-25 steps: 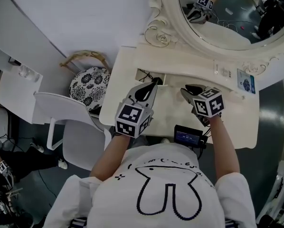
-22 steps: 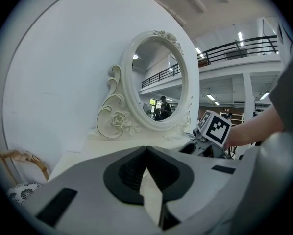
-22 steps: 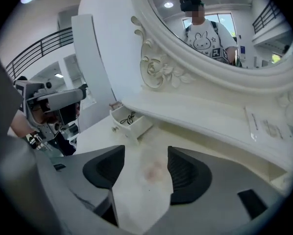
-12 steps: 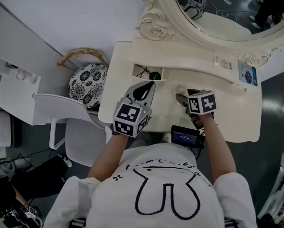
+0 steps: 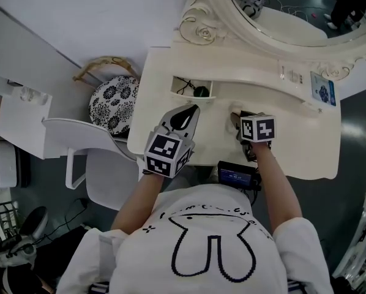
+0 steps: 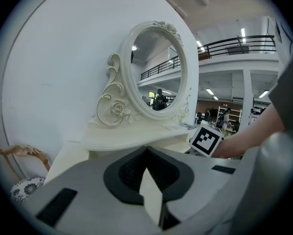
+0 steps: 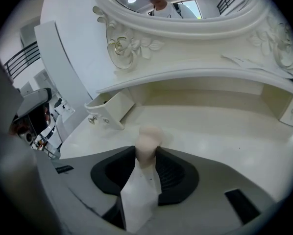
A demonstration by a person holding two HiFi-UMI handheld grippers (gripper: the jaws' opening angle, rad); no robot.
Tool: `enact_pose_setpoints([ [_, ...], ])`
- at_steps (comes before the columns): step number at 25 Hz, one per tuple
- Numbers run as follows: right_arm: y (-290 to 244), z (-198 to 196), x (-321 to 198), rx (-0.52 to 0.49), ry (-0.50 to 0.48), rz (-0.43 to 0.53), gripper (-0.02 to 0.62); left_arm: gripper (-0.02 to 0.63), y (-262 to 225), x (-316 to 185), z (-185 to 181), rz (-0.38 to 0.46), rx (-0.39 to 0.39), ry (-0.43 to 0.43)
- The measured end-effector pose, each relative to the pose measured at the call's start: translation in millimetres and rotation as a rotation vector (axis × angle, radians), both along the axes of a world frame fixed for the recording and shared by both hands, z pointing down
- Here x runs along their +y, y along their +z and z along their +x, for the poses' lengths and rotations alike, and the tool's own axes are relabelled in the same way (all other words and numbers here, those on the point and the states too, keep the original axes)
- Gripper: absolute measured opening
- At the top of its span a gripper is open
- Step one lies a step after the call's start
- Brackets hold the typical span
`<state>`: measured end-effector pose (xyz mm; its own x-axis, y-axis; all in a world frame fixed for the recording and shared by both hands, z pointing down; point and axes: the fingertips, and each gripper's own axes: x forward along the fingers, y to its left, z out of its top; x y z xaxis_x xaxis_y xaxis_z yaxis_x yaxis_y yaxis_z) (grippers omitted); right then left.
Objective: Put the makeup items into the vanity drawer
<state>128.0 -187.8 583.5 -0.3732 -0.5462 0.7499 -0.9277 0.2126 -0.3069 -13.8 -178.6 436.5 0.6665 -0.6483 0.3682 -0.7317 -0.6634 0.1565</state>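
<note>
Right gripper view has the right claw (image 7: 146, 153) nearest, its jaws closing with a pale pink makeup sponge (image 7: 147, 142) upright between them, the dark pads against its narrow waist and its rounded head poking out past the tips. Whether the sponge's base touches the cream tabletop (image 7: 220, 126) cannot be told. Past it to the left, the small vanity drawer (image 7: 109, 109) stands pulled out at an angle, its front showing two little knobs, well apart from the sponge. Behind the drawer a raised shelf curves across the back, and above that rises the mirror (image 7: 185, 9) in its carved white frame. Left gripper view shows the left claw (image 6: 146, 150) with its jaws together and nothing between them, raised and pointing toward the mirror. From the head view, a black device with a lit screen (image 5: 234, 175) sits at the tabletop's near edge, just before the right claw. The left claw hovers over the tabletop's left part, its tip just short of the open drawer, which holds a few dark items too small to name. Left of the vanity stand a white chair (image 5: 79, 141) and a floral-patterned stool (image 5: 112, 103).
</note>
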Motion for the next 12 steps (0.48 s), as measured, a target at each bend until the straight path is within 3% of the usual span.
enact_pose_setpoints([
  [5, -5.4, -1.4, 0.0, -0.006, -0.027, 0.014, 0.104, 0.011, -0.4, -3.0, -4.9, 0.003, 0.012, -0.023],
  [12, -42.5, -11.5, -7.3, -0.104, -0.098, 0.053, 0.110, 0.011, -7.8, -9.9, -10.1, 0.014, 0.032, -0.051],
])
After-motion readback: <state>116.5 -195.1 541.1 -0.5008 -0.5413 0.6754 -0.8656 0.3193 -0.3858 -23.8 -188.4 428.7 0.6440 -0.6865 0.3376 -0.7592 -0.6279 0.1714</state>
